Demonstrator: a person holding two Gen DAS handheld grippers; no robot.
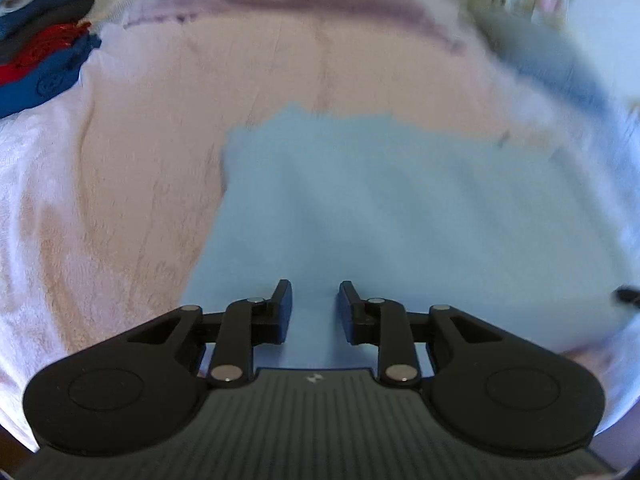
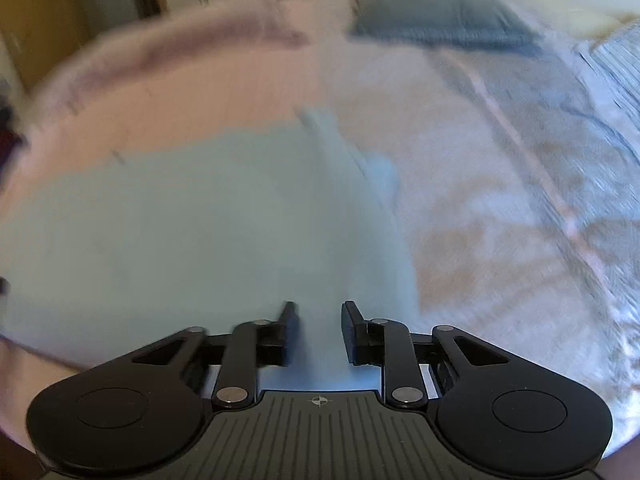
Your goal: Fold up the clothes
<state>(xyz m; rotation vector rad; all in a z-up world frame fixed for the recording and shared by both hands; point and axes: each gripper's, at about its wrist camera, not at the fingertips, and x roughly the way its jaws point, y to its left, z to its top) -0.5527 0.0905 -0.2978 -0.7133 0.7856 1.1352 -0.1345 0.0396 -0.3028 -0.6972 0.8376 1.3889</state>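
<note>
- Fingers (image 1: 282,312) of left gripper (image 1: 315,308) partly apart, light blue garment (image 1: 380,208) filling the gap. Same on right gripper (image 2: 320,332). Pinch or mere straddle not readable through the blur.
- Pink blanket (image 1: 140,140) as work surface, plush. Likely to cling, so lift the cloth clear rather than dragging it.
- Garment spread flat from 6 o'clock up to centre in both views, near edge under both grippers. Judged step: take near edge, carry toward 12 o'clock.
- Confirm a firm pinch on each side before lifting. Keep both hands level and in step to avoid a skewed crease.
- Raised ridge (image 2: 340,168) from centre toward 6 o'clock, right view. Smooth before creasing.
- Stack of clothes (image 1: 44,52) at 10 o'clock, left view, well apart. Leave alone.
</note>
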